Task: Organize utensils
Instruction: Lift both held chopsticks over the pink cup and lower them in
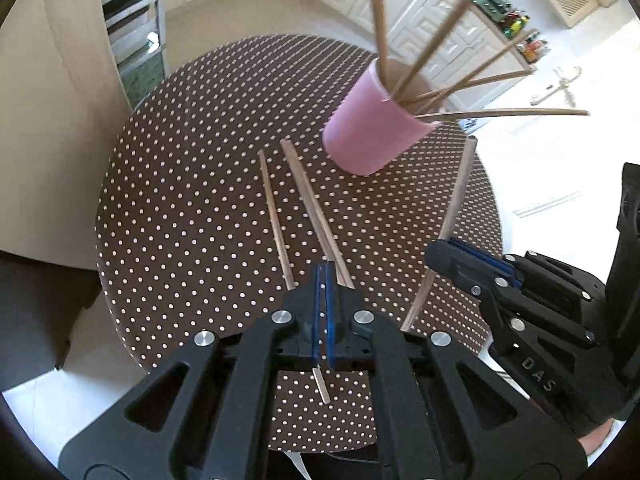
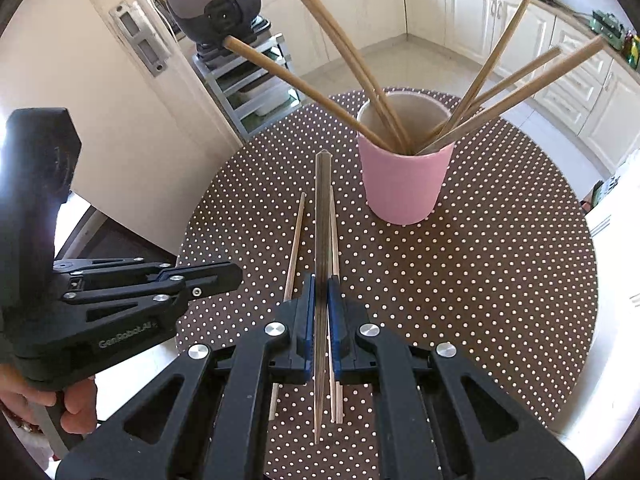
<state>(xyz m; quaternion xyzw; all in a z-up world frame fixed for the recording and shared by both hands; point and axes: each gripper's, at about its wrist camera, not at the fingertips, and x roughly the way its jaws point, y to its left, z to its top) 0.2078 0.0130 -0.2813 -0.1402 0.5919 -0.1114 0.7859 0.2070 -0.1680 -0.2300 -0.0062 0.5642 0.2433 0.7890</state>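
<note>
the right hand-held gripper (image 2: 320,280) is clamped on one dark wooden chopstick (image 2: 322,216), lifted above the round desk with the brown polka-dot cloth (image 2: 480,280) and aimed toward the pink cylindrical cup (image 2: 404,188) (already bristling with several chopsticks) near the desk's far edge. the left hand-held gripper (image 1: 323,276) is closed. three loose pale wooden chopsticks (image 1: 308,200) lie mid-desk, near its tips.

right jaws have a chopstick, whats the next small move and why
Probably lift the right gripper and carry its chopstick over the pink cup: the jaws are shut on it, it points toward the cup, and other chopsticks already stand inside.
</note>
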